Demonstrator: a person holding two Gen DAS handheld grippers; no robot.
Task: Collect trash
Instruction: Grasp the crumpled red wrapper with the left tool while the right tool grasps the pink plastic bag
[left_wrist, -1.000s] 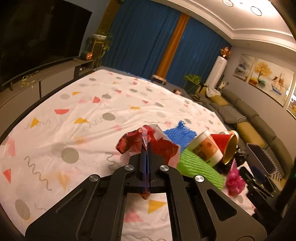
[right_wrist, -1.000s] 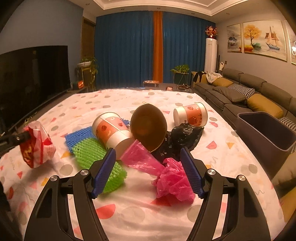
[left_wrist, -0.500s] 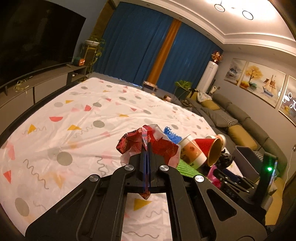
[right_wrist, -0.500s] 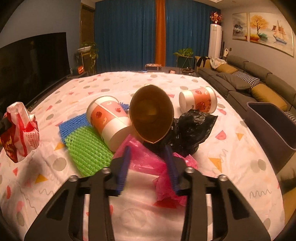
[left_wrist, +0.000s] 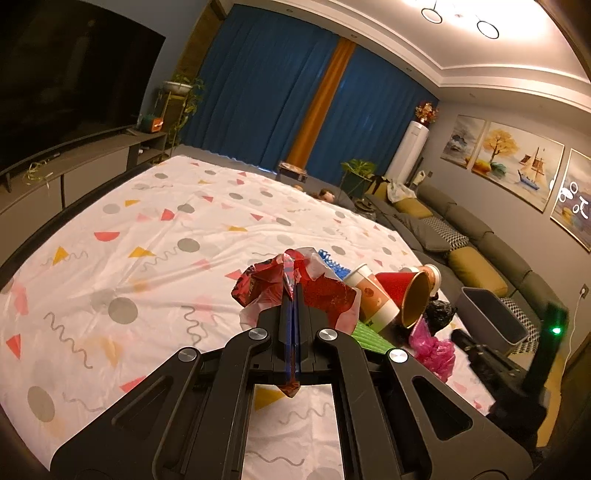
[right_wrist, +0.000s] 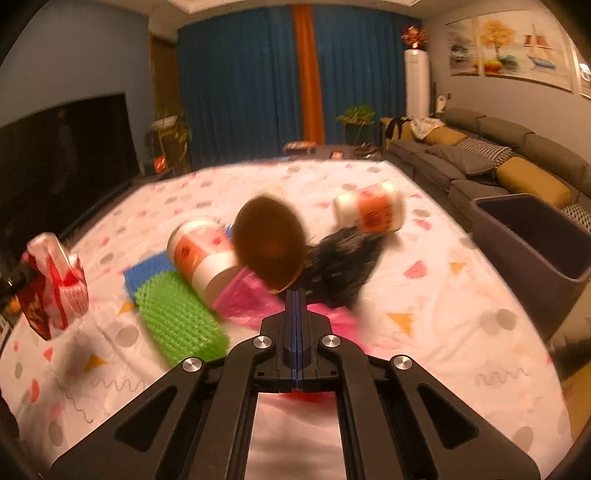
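the left hand-held gripper (left_wrist: 293, 295) is clamped on a crumpled red wrapper (left_wrist: 314, 288), held above the patterned sheet (left_wrist: 147, 258). the right hand-held gripper (right_wrist: 297, 295) is pinched on a pink plastic bag (right_wrist: 251, 299), with cups (right_wrist: 203, 251), green netting (right_wrist: 177, 314) and a black bag (right_wrist: 343, 262) crowding just beyond; the grey bin (right_wrist: 532, 240) stands at right.

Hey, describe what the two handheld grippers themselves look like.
Both the left gripper and the right gripper look alike: matte black angular linkage arms with cutout slots, silver round pivot bolts, and blue-lined jaws. No cables or sleeves are visible.
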